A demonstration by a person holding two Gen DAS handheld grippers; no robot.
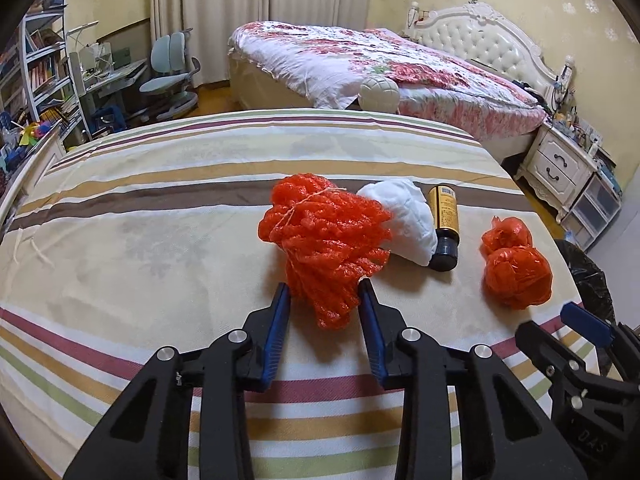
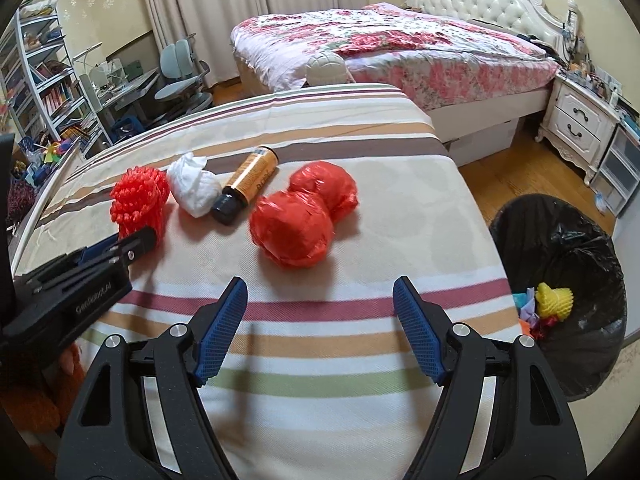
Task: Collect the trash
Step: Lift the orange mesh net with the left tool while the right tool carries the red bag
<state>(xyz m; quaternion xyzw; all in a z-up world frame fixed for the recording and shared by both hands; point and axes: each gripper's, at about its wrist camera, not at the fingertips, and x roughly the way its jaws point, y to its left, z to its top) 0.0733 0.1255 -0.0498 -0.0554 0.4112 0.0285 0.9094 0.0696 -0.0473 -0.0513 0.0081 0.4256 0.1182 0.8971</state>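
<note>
A red foam net (image 1: 328, 232) lies on the striped sheet (image 1: 160, 220), and my left gripper (image 1: 325, 290) is shut on its near end, both blue pads pressing its sides. Beside it are a crumpled white tissue (image 1: 412, 216), a brown bottle with a black cap (image 1: 444, 220) lying on its side, and a knotted red plastic bag (image 1: 516, 264). In the right wrist view my right gripper (image 2: 320, 284) stands open just short of the red plastic bag (image 2: 300, 220), with nothing between its fingers. The left gripper (image 2: 136, 240) shows at the left, on the foam net (image 2: 140, 196).
A bin lined with a black bag (image 2: 560, 240) stands on the floor right of the bed and holds several colourful scraps. Beyond are a second bed with a floral cover (image 2: 400, 40), a white nightstand (image 2: 580, 120), a desk with a chair (image 2: 184, 72) and shelves (image 2: 40, 80).
</note>
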